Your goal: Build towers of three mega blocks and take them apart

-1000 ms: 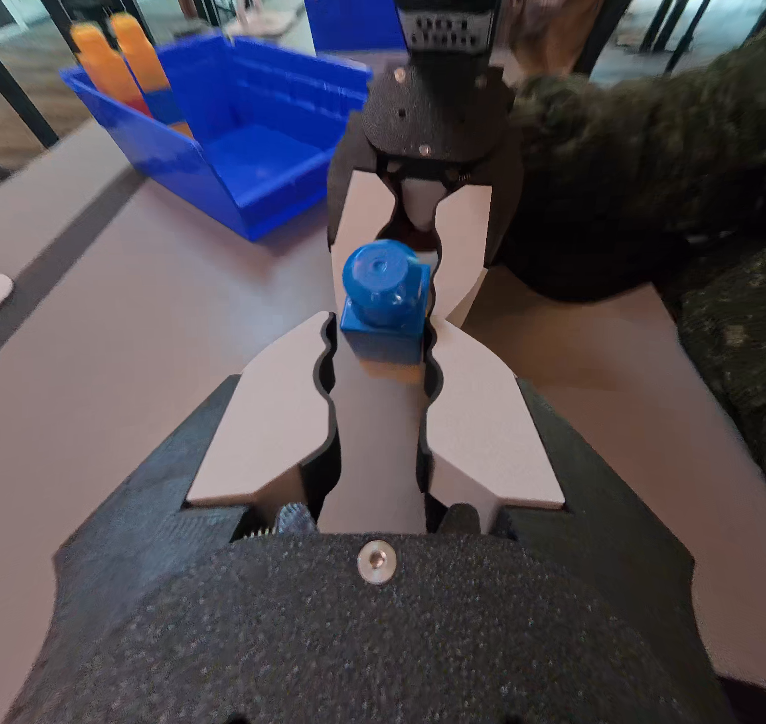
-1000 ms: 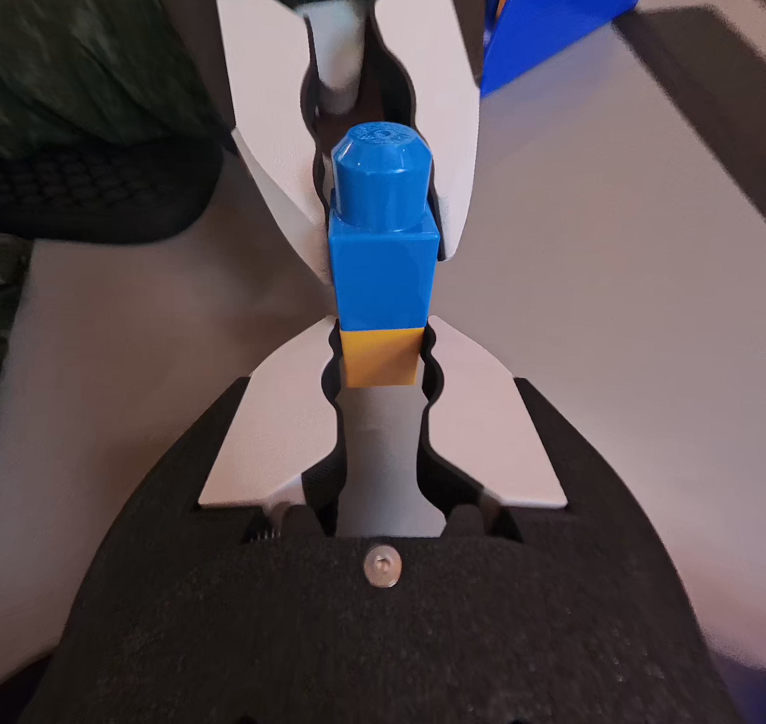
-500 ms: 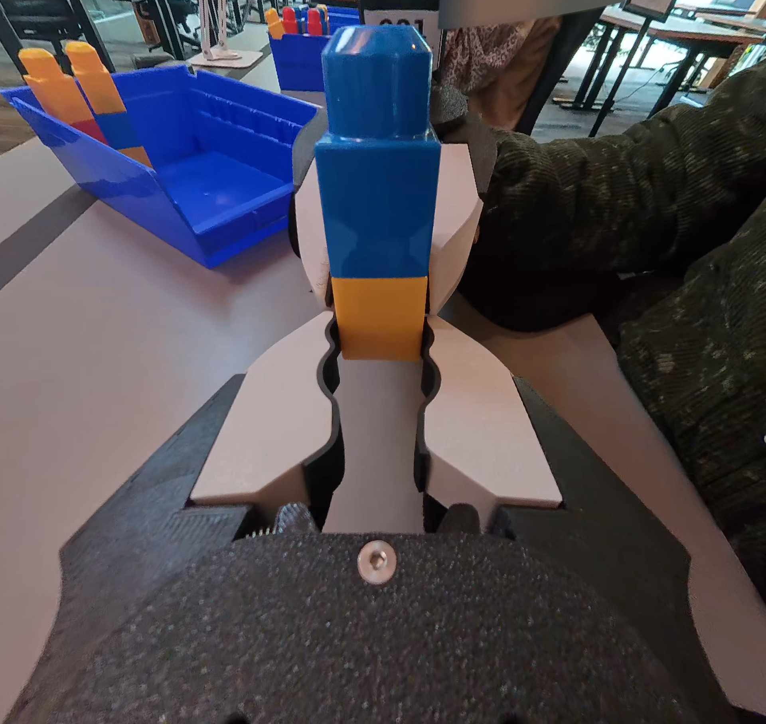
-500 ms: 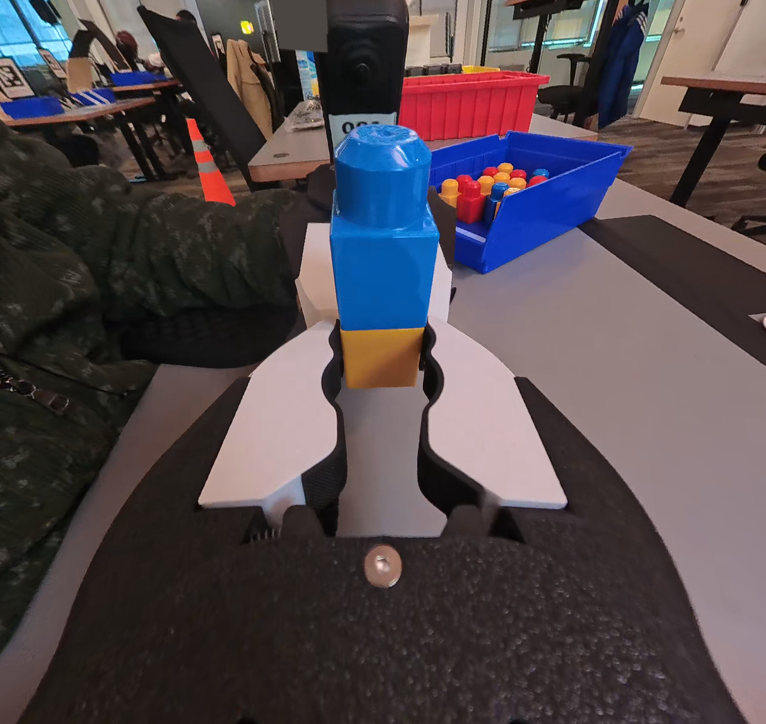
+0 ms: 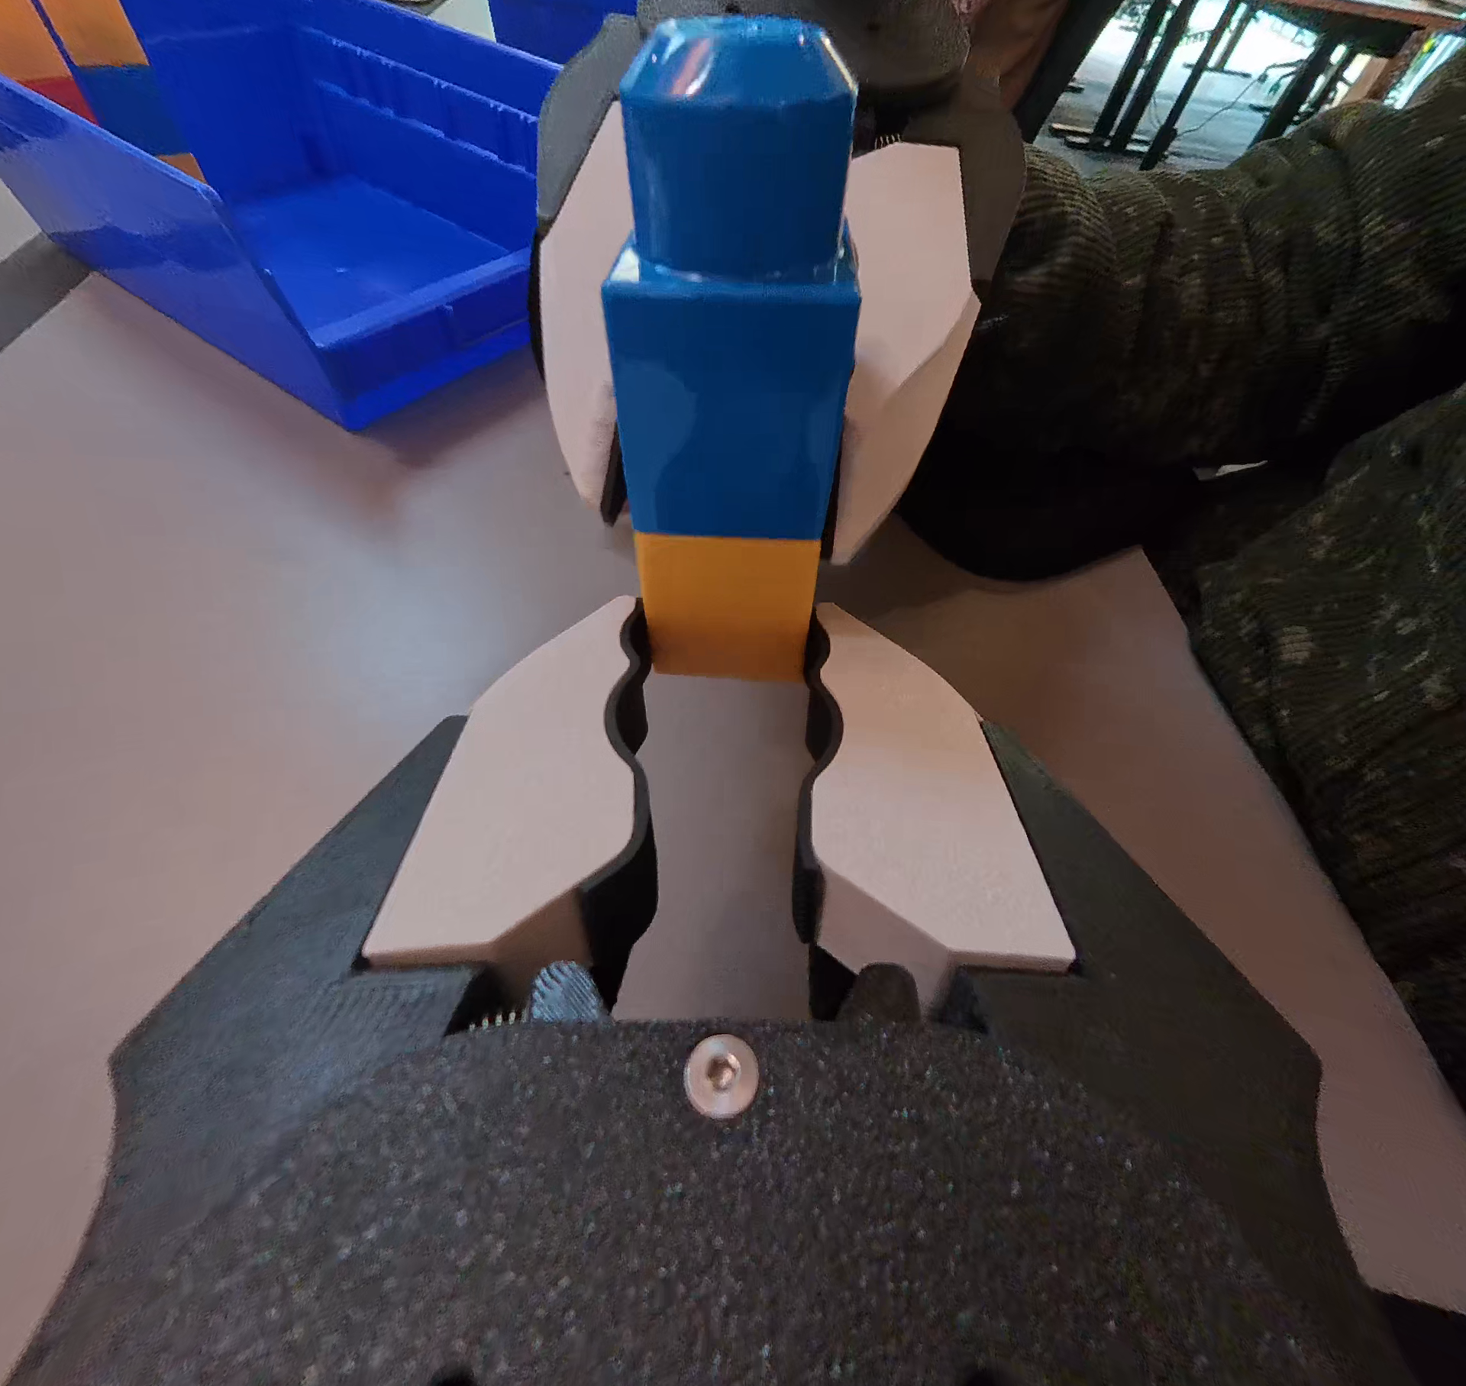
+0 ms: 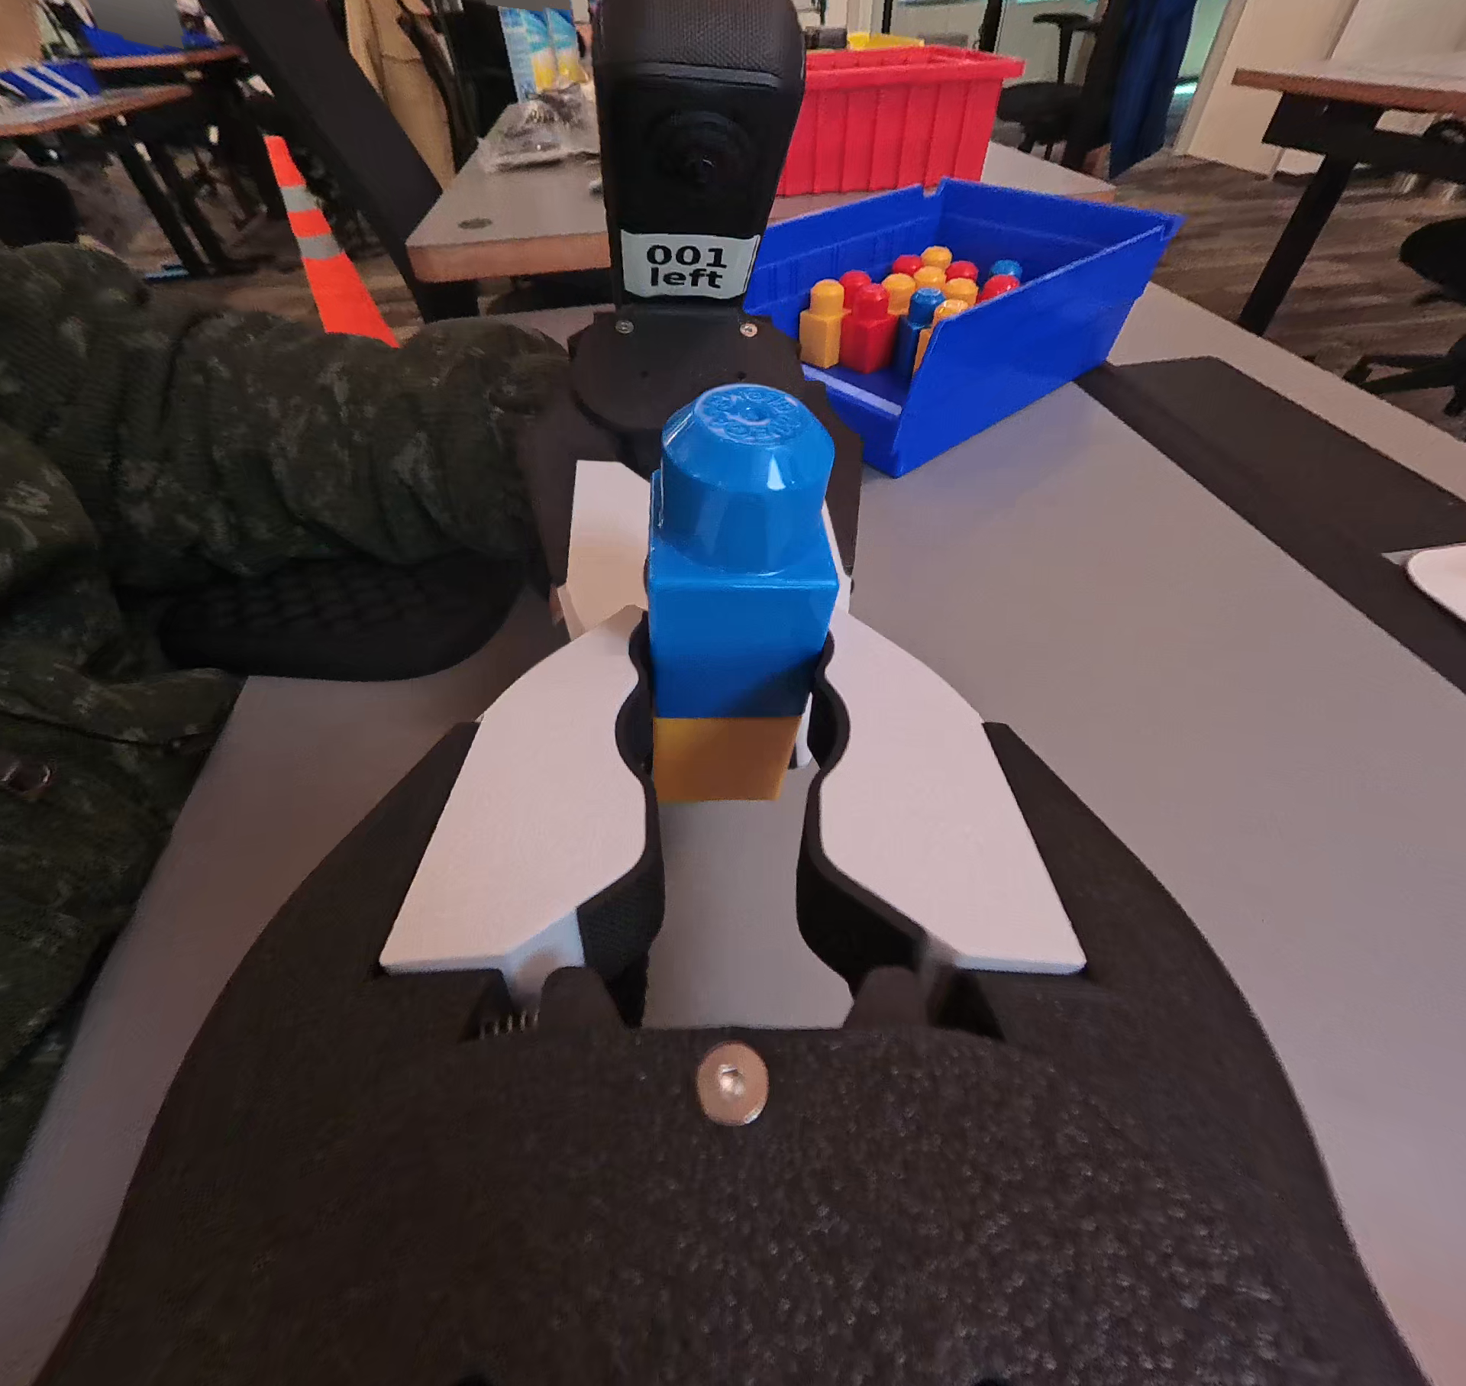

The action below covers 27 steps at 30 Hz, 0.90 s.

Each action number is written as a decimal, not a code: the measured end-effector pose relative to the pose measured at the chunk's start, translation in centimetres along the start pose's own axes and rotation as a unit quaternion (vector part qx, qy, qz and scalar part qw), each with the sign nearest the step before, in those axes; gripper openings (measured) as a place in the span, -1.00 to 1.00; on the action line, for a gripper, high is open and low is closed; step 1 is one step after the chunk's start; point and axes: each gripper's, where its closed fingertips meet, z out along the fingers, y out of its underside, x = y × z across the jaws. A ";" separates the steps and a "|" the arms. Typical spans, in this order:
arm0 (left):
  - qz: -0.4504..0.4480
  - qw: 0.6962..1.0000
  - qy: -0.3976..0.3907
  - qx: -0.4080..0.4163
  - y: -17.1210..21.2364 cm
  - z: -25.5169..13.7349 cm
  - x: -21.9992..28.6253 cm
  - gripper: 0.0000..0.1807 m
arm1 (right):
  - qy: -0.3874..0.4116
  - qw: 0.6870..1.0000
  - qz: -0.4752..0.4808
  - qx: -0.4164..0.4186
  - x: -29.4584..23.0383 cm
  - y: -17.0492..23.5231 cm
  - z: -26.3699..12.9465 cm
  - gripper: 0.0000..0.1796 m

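A two-block stack is held between my grippers: a blue block (image 5: 730,364) on top of a yellow block (image 5: 726,594). My left gripper (image 5: 726,630) is shut on the yellow block. My right gripper (image 6: 734,658) faces it and is shut on the lower part of the blue block (image 6: 742,618); the yellow block (image 6: 722,769) shows just under its fingertips. In the left wrist view the right gripper's white fingers (image 5: 904,364) flank the blue block. I cannot tell whether the stack touches the table.
A blue bin (image 5: 333,261) at the left holds tall orange-and-blue towers (image 5: 71,15). Another blue bin (image 6: 1023,388) at the right holds several loose blocks. A person's dark green sleeve (image 5: 1229,277) lies beside the stack. A red bin (image 6: 896,118) and an orange cone (image 6: 317,253) stand behind. My right fingertips sit around 4 cm from my left ones.
Both grippers tilted up from looking down at the table. The right gripper's fingertips have shifted from the yellow block up to the blue block. The left gripper still holds the yellow block.
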 end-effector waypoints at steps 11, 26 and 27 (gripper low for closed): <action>-0.029 0.904 -0.416 -0.091 -1.0 -25.2 -12.0 -0.57 | 0.062 0.998 0.026 0.013 3.5 -0.8 -3.1 -0.59; -0.221 0.706 -0.328 -0.588 17.7 -40.8 -13.7 -0.46 | 0.033 0.998 0.042 -0.014 3.2 1.1 -2.0 -0.59; -0.217 0.694 -0.324 -0.606 18.1 -41.0 -13.8 -0.46 | 0.033 0.998 0.043 -0.016 3.1 1.2 -2.0 -0.59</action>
